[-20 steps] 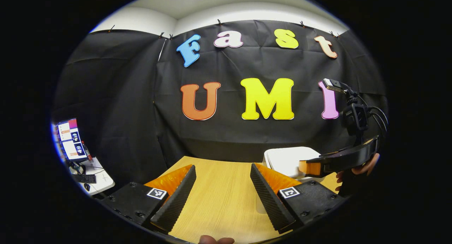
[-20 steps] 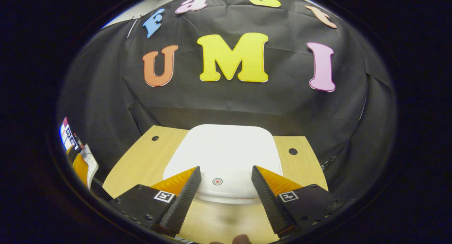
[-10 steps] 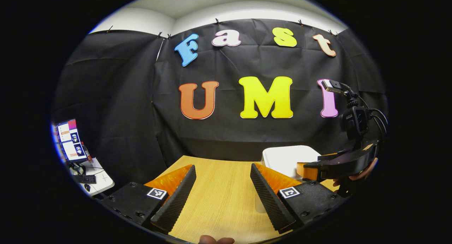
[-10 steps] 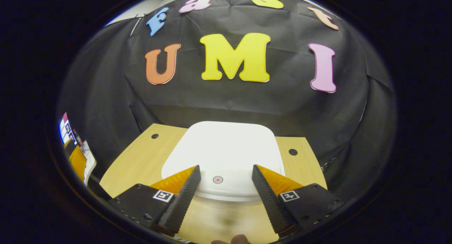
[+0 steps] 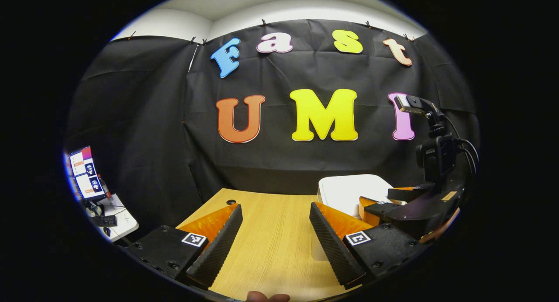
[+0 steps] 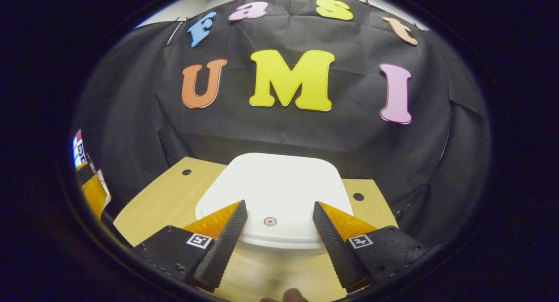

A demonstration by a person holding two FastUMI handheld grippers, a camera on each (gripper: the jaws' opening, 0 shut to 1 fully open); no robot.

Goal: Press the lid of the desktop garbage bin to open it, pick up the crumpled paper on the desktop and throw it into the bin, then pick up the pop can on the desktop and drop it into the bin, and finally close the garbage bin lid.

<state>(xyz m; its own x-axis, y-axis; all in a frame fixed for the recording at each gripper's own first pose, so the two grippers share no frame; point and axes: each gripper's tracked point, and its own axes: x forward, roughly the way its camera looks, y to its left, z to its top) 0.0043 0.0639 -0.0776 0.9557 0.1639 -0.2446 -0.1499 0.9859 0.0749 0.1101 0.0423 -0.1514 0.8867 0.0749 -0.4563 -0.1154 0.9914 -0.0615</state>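
White plastic: bin lid (image 6: 275,192), closed, smooth, rounded-square; small red ring mark (image 6: 270,221) near its front edge.
Left gripper (image 5: 273,232): jaws wide, holding nothing, over bare wooden desktop (image 5: 270,249); bin (image 5: 349,190) sits ahead and to its right.
Desk side: monitor (image 5: 85,173) and keyboard far left on a separate white table, irrelevant.
Bin position: far part of the desktop, against the black cloth wall, right of centre in the left gripper view.
Right gripper (image 6: 277,236): jaws wide, empty; fingers straddle the lid's front edge, ring mark centred between them and just ahead.
Key relation: lid lies directly ahead and below the right gripper; lid has no strong long axis, slightly wider than deep from this angle.
Nearer hand: right, clearly; in the left gripper view it sits at the bin's near edge, touching or not I can't tell.
Step (judgement): first one, pressing the lid open; the press probably wants the ring mark.
Paper, can: not located.
Risk: open fingers could straddle the mark and miss it.
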